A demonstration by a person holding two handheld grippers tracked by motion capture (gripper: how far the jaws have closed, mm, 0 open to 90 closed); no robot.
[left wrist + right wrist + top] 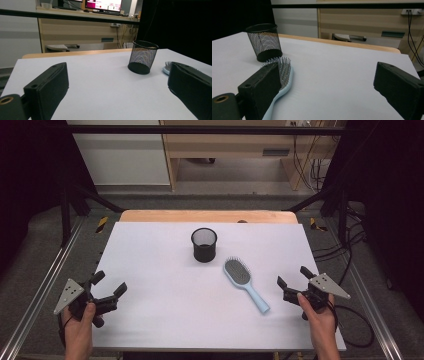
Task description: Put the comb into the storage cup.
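Observation:
A black mesh cup (pixel 204 244) stands upright in the middle of the white table top (pixel 165 320); it also appears as the mesh cup (pixel 143 57) and the mesh cup (pixel 264 42). A light blue hairbrush (pixel 243 281) lies bristles up just right of it, handle toward the near right. The hairbrush (pixel 282 78) sits beside my right gripper's left jaw; its head (pixel 167 67) peeks past my left gripper's right jaw. My left gripper (pixel 110 284) is open at the near left edge. My right gripper (pixel 294 277) is open at the near right, apart from the brush.
A wooden strip (pixel 207 216) runs along the table's far edge. Metal rails (pixel 45 285) flank both sides. Cables (pixel 357 320) trail on the floor at the right. A wooden desk (pixel 82 30) with monitors stands beyond the table.

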